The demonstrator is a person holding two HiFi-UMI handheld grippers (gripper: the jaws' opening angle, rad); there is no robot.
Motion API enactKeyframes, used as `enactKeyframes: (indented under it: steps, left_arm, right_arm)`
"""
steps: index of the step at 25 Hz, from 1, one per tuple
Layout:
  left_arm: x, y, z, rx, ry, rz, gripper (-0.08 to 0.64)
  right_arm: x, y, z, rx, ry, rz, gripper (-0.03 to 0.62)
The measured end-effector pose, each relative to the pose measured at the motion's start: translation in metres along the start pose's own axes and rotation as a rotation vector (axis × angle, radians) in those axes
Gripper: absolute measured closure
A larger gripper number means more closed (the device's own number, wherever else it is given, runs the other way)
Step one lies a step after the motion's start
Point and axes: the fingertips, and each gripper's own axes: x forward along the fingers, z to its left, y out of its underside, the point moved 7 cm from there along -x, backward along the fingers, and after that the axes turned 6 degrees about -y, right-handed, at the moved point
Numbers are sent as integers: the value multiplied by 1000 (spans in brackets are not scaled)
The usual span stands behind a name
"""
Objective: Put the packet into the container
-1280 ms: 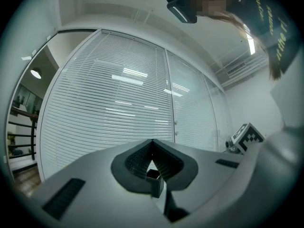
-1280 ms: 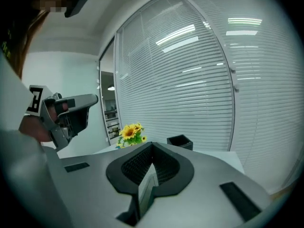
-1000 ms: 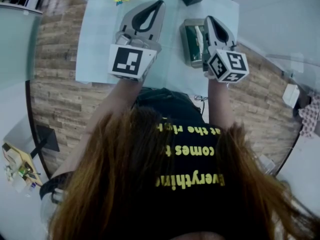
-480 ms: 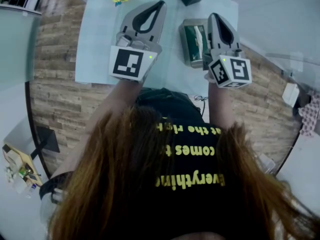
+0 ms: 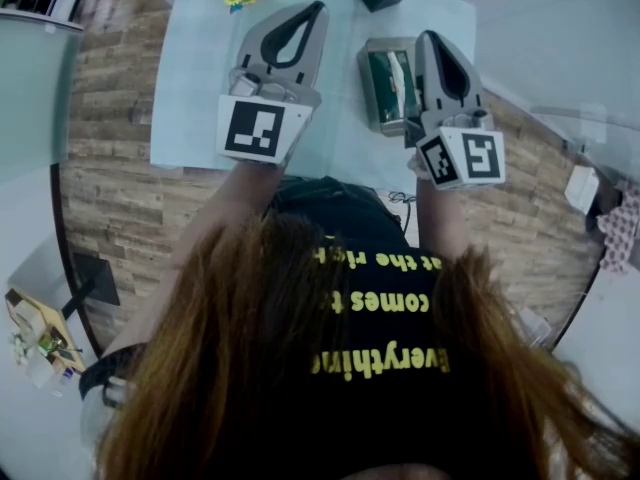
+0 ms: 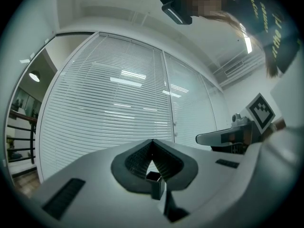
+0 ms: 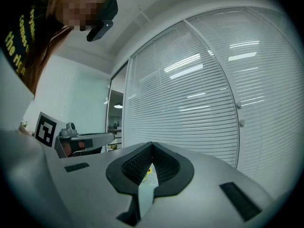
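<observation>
Left gripper (image 5: 317, 7) and right gripper (image 5: 425, 37) are both seen pinched closed, nothing gripped. The container (image 5: 367, 86) at upper middle is partly covered by the right one, green packet (image 5: 390, 74) laid inside

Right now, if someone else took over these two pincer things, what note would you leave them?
Left gripper: shut, empty, held over the table.
Right gripper: shut, empty, held over the container's right edge.
Container: on the table, with what looks like the green packet lying inside.
Done: the packet seems to be in.
Left: probably only to check that it sits fully inside.
</observation>
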Motion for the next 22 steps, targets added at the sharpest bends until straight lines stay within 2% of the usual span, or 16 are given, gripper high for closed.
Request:
enactKeyframes:
  steps: [22]
  left_arm:
    - [2,1,-4,2,13,0,558]
  right_arm:
    - [1,-8,6,-7,-9,-28,571]
